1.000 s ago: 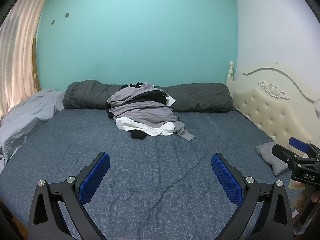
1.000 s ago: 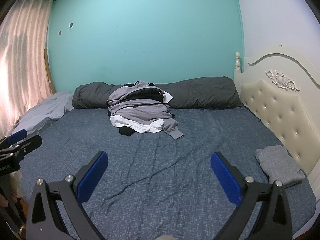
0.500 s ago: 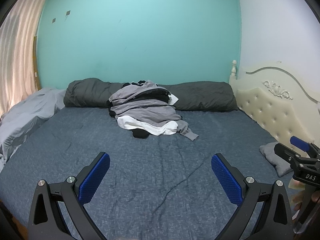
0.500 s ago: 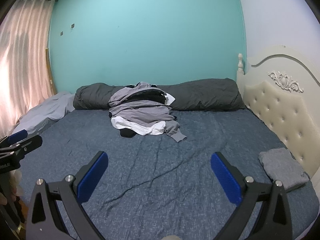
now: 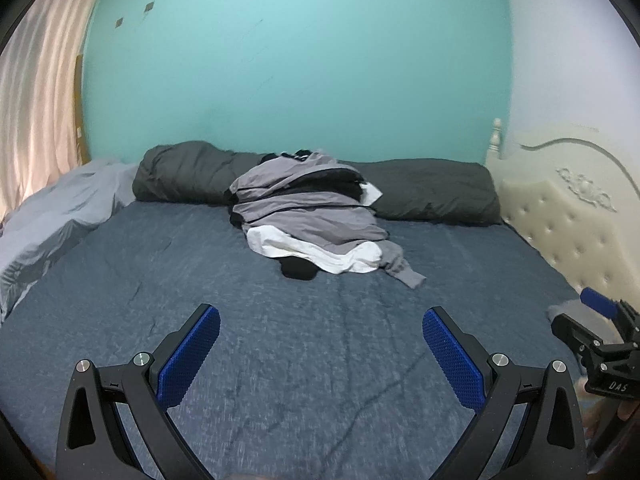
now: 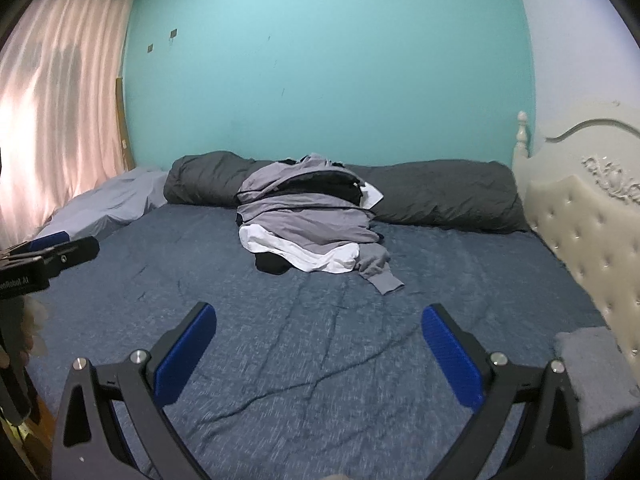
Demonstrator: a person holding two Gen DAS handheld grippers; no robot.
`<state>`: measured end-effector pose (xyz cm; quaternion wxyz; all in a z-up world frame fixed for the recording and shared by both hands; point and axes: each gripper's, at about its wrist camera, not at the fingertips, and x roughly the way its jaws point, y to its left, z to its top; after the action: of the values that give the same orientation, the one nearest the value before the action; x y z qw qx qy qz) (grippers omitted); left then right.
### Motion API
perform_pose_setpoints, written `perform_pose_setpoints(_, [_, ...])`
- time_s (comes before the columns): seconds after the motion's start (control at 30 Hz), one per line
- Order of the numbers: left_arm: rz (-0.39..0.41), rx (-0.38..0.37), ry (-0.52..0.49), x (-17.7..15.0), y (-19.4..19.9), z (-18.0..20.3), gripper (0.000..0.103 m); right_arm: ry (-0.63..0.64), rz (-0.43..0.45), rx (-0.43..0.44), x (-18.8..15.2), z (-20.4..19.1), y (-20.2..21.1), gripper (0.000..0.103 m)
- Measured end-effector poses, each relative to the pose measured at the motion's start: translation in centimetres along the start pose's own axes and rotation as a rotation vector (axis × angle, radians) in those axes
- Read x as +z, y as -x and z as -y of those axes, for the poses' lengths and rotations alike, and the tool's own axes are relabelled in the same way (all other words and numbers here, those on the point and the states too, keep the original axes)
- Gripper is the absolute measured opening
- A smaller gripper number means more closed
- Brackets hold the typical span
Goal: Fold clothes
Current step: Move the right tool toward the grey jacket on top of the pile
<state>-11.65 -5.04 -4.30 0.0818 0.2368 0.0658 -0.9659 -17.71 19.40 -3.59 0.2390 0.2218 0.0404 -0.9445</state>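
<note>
A wide stretch of the bed's blue-grey mottled cover (image 5: 304, 320) is left bare between both claws and the clothes, bounded on the right by a cream tufted headboard (image 6: 588, 232) and on the left by a rumpled pale grey sheet (image 5: 60, 216). The left claw (image 5: 320, 356) is held wide open over the near part of the bed with nothing gripped; the right claw (image 6: 319, 354) is likewise spread wide and empty. A loose heap of grey, black and white clothes (image 5: 312, 216) is seen at the far side, resting against a long dark grey rolled duvet (image 5: 432, 192), one grey sleeve trailing toward the front. A small folded grey garment (image 6: 596, 376) lies near the headboard, well apart from the heap.
</note>
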Motion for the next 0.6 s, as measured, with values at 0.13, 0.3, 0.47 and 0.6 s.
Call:
perform_pose_setpoints(0.13, [-0.018,0.028,0.03,1.1,-5.6,-1.4,0.103,-0.019,-0.03,0.01,0.8,1.4,-6.7,0.103])
perform_pose_setpoints(0.3, [-0.042,0.053,0.071,2.8,-12.5,-3.3,0.103,0.027,-0.063,0.02,2.0,2.0,-14.8,0.103])
perform_pose_setpoints(0.47, [-0.065,0.078,0.118,4.9,-17.5,-5.5,0.103,0.006,-0.129,0.075,4.2,2.5,-21.7,0.103])
perform_pose_setpoints(0.6, [-0.097,0.097,0.153,6.9,-19.7,-7.2,0.103,0.015,-0.166,0.089,6.3,1.8,-25.1,0.103])
